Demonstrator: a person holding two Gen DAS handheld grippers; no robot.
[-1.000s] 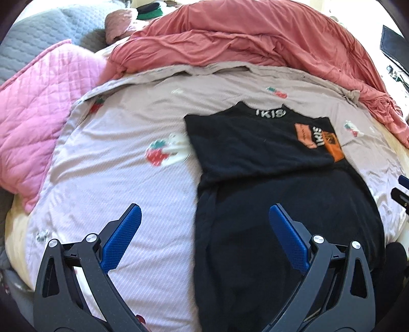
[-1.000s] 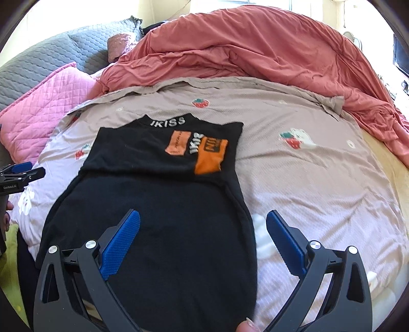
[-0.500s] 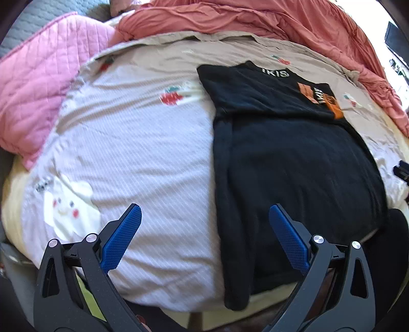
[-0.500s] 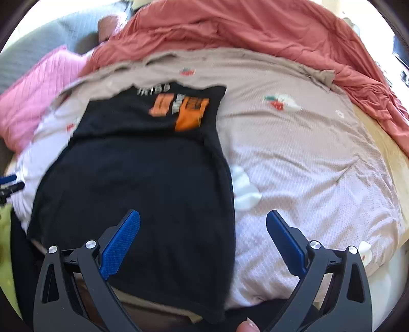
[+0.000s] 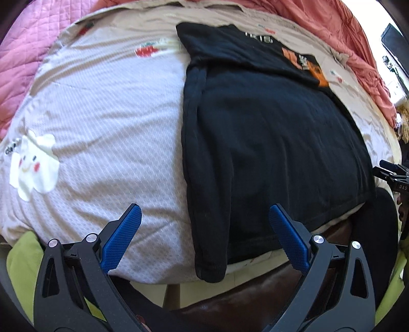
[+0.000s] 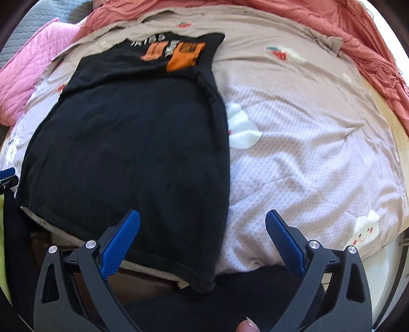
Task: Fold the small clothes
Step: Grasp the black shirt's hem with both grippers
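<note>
**Shirt hem at the bed edge, both grippers poised over its corners**

Black shirt (image 5: 268, 132) spread flat on the quilt (image 5: 107, 132), long axis running away from both cameras: collar and orange print at the far end, hem at the near end, draped just over the bed edge; sides apparently already folded in, top part doubled over near the print.

Left gripper (image 5: 203, 240) held wide apart, empty, hovering just short of the hem's left corner, which hangs between its fingers in view; right gripper (image 6: 202, 241) likewise spread and empty, over the hem's right corner (image 6: 204, 278); each corner nearest its own side, so probably a two-handed pinch at the hem, then a lift toward the collar, folding along the short axis.

Soft, padded quilt underneath, lightly wrinkled, printed with strawberries and small white figures; likely to give under pressure, so risk of catching quilt fabric along with the hem.

Beyond the shirt, a bunched coral blanket (image 6: 319, 23) across the far side; pink quilted pillow (image 5: 23, 61) to the left; plenty of bare quilt right of the shirt; a fingertip (image 6: 246, 327) visible at the bottom of the right view.
</note>
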